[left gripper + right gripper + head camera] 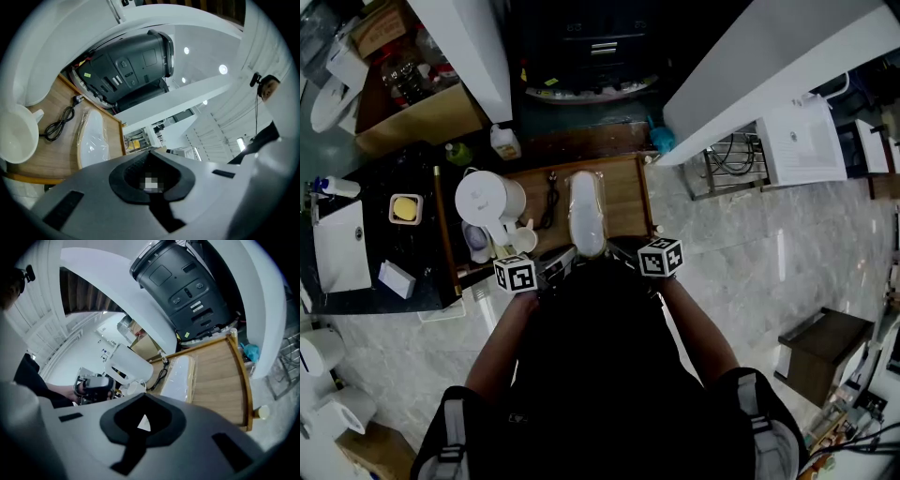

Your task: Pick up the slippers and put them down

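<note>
Both grippers hovered at the near edge of the wooden counter [630, 202], the left gripper [542, 270] and right gripper [628, 251] on either side of the slippers' near end. Left jaws were pressed together with nothing between them, and the right jaws were fully closed too, with no slipper in them. The slippers [586, 211], a white pair sealed in clear plastic, lay flat on the counter, pointing away from the person, untouched as far as any view showed. Just left of them ran a coiled black cable [549, 202], and beyond that stood a white kettle [486, 197]. A dark grey machine [185, 282] loomed behind the counter's far edge.
</note>
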Demonstrator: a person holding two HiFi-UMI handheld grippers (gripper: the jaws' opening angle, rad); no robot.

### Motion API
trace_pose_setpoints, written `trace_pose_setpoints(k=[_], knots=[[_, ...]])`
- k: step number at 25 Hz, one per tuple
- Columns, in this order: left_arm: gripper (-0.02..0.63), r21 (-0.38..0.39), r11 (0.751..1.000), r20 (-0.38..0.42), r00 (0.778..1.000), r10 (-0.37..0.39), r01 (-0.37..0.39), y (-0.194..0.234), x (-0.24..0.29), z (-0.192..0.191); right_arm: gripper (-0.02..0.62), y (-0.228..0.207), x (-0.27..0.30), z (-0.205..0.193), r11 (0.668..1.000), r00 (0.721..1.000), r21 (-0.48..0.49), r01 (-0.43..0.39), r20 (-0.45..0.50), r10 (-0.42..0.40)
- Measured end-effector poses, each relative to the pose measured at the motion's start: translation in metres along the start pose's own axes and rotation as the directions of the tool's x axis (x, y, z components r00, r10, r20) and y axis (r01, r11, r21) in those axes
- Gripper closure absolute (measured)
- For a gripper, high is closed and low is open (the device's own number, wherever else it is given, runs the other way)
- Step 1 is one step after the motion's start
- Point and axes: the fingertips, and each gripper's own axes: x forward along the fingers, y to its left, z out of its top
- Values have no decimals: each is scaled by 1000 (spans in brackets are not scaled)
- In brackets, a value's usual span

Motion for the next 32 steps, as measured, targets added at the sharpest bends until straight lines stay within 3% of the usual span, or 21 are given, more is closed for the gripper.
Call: trace_pose_setpoints(k=[12,32], knots=[[595,9,1000,-58,998,-20,21,-1,11,-7,589,24,-21,18,1000,995,-3,-31,94,31],[595,11,999,-96,995,-35,36,-1,23,-9,589,33,-38,22,1000,990,-10,-21,137,22]])
